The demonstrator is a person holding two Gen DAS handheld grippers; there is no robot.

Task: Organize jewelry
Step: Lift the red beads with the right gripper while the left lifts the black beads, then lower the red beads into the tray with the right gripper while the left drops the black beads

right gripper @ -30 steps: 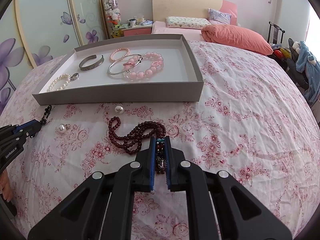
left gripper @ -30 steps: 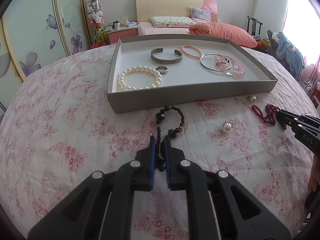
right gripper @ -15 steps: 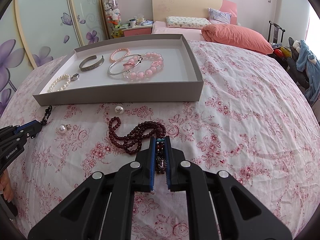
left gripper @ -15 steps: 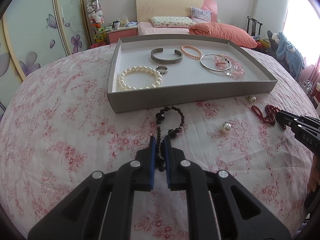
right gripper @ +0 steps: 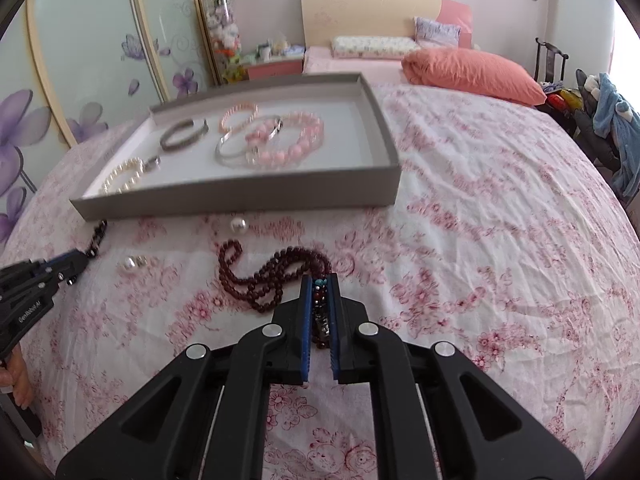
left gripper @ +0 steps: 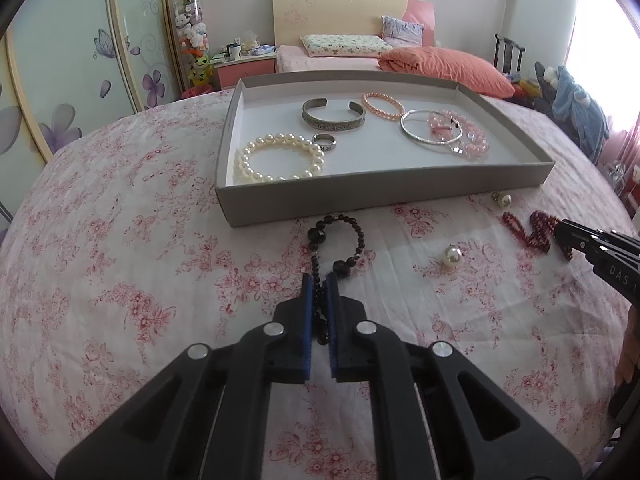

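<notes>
My left gripper (left gripper: 319,280) is shut on a black bead bracelet (left gripper: 347,236) whose loop lies on the floral cloth just in front of the grey tray (left gripper: 360,190). My right gripper (right gripper: 319,282) is shut on a dark red bead necklace (right gripper: 256,276) that trails left on the cloth. The tray (right gripper: 240,200) holds a pearl bracelet (left gripper: 278,158), a silver cuff (left gripper: 333,118), a ring (left gripper: 324,141), a silver bangle (left gripper: 431,133) and pink bead bracelets (right gripper: 288,140). Two loose pearl earrings (left gripper: 451,256) (left gripper: 505,199) lie on the cloth.
The table has a pink floral cloth (left gripper: 120,240). Behind it are a bed with an orange pillow (left gripper: 444,66), a nightstand (left gripper: 246,68) and sliding wardrobe doors (left gripper: 60,60). A chair with blue clothes (right gripper: 612,128) stands at the right.
The right wrist view has shifted and tilted slightly, with motion blur, and the red necklace has moved a little. The left gripper and black bracelet have barely moved.
</notes>
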